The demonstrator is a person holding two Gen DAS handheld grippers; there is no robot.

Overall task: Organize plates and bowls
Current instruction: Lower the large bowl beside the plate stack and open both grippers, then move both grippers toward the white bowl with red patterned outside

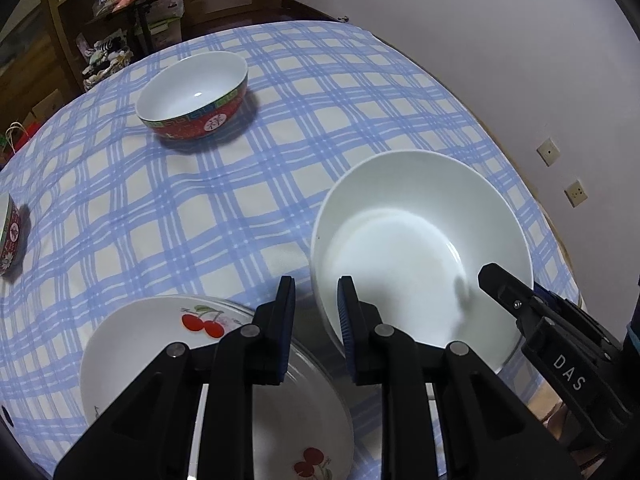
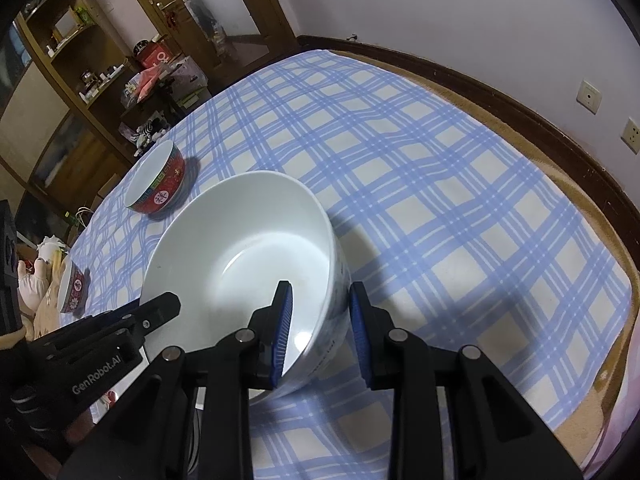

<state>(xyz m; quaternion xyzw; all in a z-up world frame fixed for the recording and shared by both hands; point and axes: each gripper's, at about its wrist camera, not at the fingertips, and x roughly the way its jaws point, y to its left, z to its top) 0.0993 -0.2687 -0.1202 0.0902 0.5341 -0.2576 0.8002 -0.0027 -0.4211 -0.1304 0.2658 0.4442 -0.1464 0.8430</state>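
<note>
A large white bowl [image 1: 420,248] stands on the checked tablecloth; it also shows in the right wrist view [image 2: 248,256]. My left gripper [image 1: 316,308] is open, its jaws on either side of the bowl's near-left rim, above a cherry-print plate [image 1: 160,344]. My right gripper [image 2: 320,312] is open with one jaw inside the bowl and one outside its right wall. A red patterned bowl [image 1: 196,96] sits further back, also in the right wrist view [image 2: 158,184]. A second red bowl [image 1: 10,236] is at the left edge, also in the right wrist view [image 2: 72,286].
The blue-and-white checked tablecloth [image 2: 440,184] covers a round table. A wall with sockets [image 2: 590,98] runs along the right. Wooden shelves [image 2: 80,52] with clutter stand behind the table at the left.
</note>
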